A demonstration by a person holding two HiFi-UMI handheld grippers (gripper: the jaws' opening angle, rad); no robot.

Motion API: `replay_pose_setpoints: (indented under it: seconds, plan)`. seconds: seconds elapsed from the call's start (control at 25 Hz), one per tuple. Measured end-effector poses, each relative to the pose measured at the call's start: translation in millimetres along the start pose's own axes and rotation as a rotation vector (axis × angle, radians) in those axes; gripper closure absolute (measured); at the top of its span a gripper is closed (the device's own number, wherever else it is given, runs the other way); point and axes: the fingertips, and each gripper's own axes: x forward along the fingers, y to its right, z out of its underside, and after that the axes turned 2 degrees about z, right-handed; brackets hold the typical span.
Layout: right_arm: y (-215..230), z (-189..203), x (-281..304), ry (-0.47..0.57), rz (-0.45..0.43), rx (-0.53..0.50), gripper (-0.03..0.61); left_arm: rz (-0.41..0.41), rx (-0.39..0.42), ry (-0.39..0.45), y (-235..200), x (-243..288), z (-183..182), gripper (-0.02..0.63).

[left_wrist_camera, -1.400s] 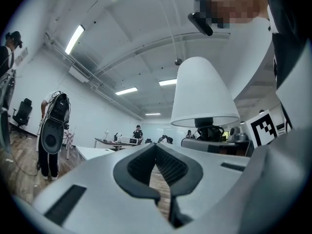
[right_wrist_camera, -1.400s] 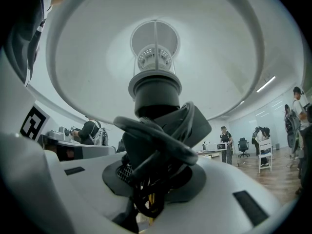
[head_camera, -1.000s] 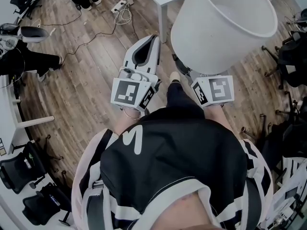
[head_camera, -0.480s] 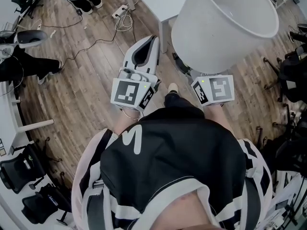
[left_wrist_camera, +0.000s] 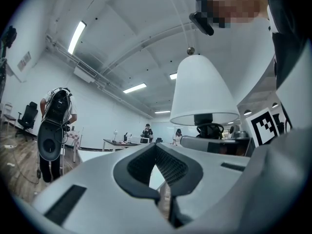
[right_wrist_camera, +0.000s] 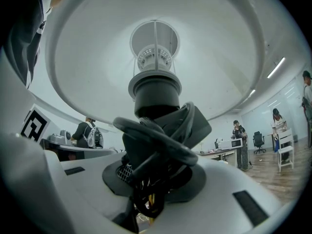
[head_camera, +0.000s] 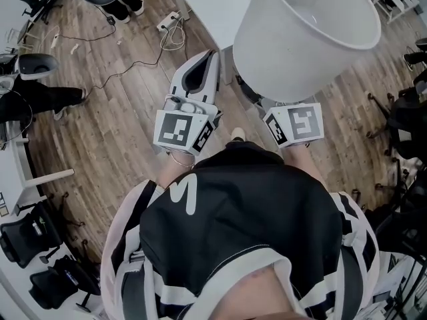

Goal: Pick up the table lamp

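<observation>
The table lamp's big white shade (head_camera: 307, 32) fills the upper right of the head view, lifted clear of the floor. Its dark stem, wrapped in coiled black cord (right_wrist_camera: 155, 145), sits clamped between the jaws of my right gripper (right_wrist_camera: 152, 182). In the head view only that gripper's marker cube (head_camera: 295, 125) shows below the shade. My left gripper (head_camera: 213, 53) is level beside the lamp, its jaws shut and holding nothing. Its own view shows the closed tips (left_wrist_camera: 156, 147) and the lamp (left_wrist_camera: 201, 94) to their right.
A white table (head_camera: 210, 2) lies just ahead. A power strip with loose cables (head_camera: 171, 13) lies on the wooden floor beside it. Office chairs stand at lower left (head_camera: 27, 242) and at right (head_camera: 407, 92). A person (head_camera: 40, 93) is at the left edge.
Both grippers and the lamp have travelled forward together over the floor toward the white table. The grip on the lamp and the left jaws look the same.
</observation>
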Motion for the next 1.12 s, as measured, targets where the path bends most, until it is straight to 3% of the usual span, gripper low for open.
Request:
replay_pose_setpoints:
  seconds: [0.48,1.12]
  plan:
    - [43.1,12.4,34.6,0.017,-0.042,0.006,0.469,-0.03,0.005,-0.01,-11.0,55.0,16.1,0.609]
    - [54.3,24.1,41.1,0.006,-0.056,0.033,0.469,-0.074,0.007,-0.03,-16.4,57.6,22.3,0.609]
